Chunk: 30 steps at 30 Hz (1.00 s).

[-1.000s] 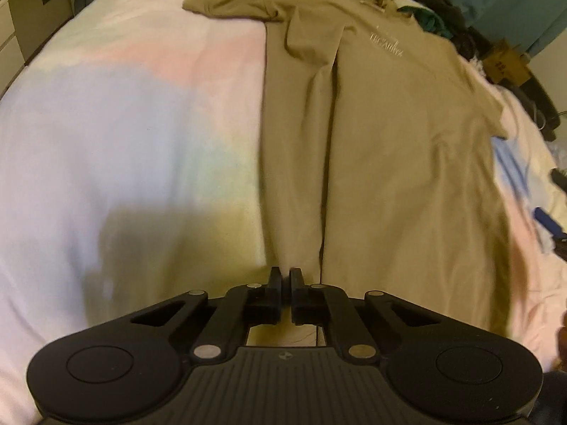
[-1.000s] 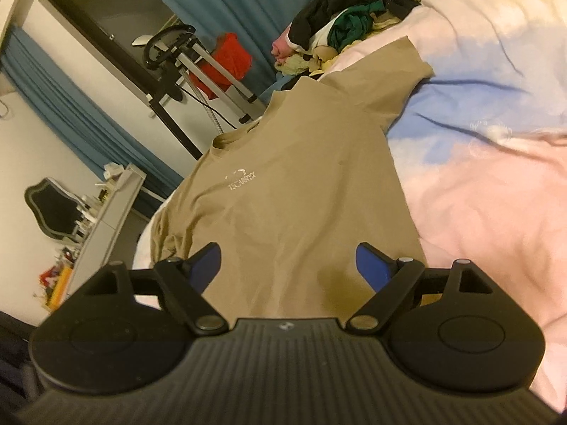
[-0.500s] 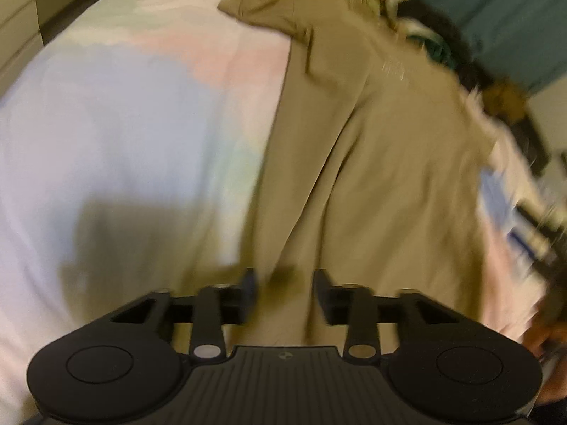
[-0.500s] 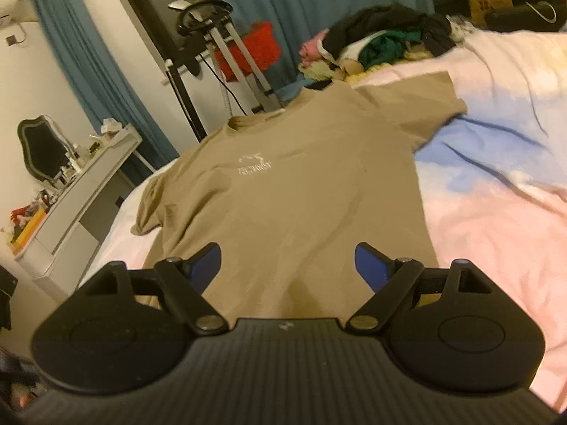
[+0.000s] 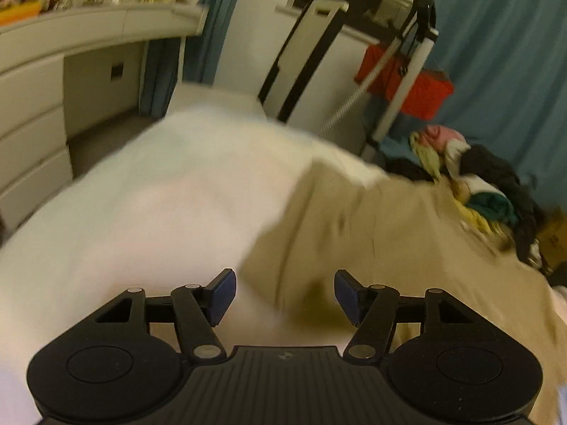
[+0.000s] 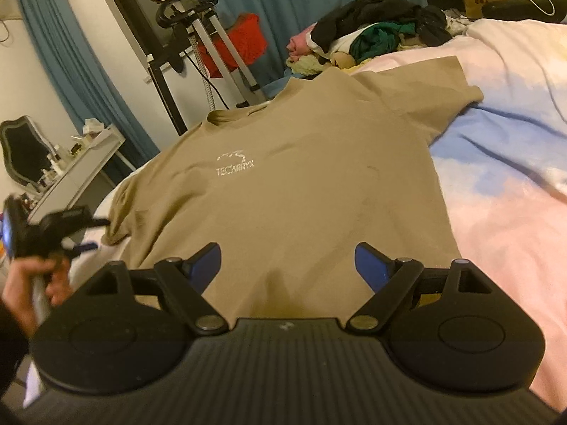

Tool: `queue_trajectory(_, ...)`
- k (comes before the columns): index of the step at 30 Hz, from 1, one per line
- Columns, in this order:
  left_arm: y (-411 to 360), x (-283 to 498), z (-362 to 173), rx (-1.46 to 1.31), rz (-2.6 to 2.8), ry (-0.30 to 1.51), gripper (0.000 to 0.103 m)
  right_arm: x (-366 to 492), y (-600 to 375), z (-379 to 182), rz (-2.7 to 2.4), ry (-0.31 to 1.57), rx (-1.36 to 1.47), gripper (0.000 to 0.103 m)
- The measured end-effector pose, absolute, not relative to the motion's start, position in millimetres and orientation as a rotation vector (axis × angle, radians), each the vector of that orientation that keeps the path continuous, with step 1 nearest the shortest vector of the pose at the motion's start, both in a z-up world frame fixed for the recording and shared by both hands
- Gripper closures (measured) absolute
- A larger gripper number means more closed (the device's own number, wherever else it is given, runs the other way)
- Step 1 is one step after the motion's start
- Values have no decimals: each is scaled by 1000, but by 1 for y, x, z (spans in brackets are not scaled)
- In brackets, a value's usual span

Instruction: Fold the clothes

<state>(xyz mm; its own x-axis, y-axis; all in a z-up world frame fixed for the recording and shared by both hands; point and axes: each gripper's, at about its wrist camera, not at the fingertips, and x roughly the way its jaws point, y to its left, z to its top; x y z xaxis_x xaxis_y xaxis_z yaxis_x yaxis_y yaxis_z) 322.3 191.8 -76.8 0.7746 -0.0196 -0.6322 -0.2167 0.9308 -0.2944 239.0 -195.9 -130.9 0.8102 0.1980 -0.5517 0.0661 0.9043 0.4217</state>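
T-shirt (image 6: 301, 184), tan, lies spread front-up across the middle of the frame on the pastel bedspread (image 6: 496, 184). A clothes pile (image 6: 372, 32) sits at upper centre. The right gripper (image 6: 287, 265) hangs wide and empty above the hem; the left gripper (image 5: 282, 294), jaws just opened with nothing between them, hovers at the shirt's edge.

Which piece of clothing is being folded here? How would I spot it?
Look at the bed with the pastel pink and blue cover. Spread flat across it lies a tan T-shirt; unlike the crumpled pile of dark and green clothes beyond its collar, it has a small white chest logo.
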Motion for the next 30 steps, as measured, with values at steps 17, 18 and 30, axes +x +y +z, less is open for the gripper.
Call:
queue_trajectory(17,162,461,-70,-53,255,535,100,287,-199,-152,36,577,461,18)
queue_trajectory(18,163,466,-70,-18,287,530,100,288,-201,-152,28,573,465,18)
queue_trajectory(30,154,439,-91,-49,287,609,54,280,-213,-137,-18,471,418,18)
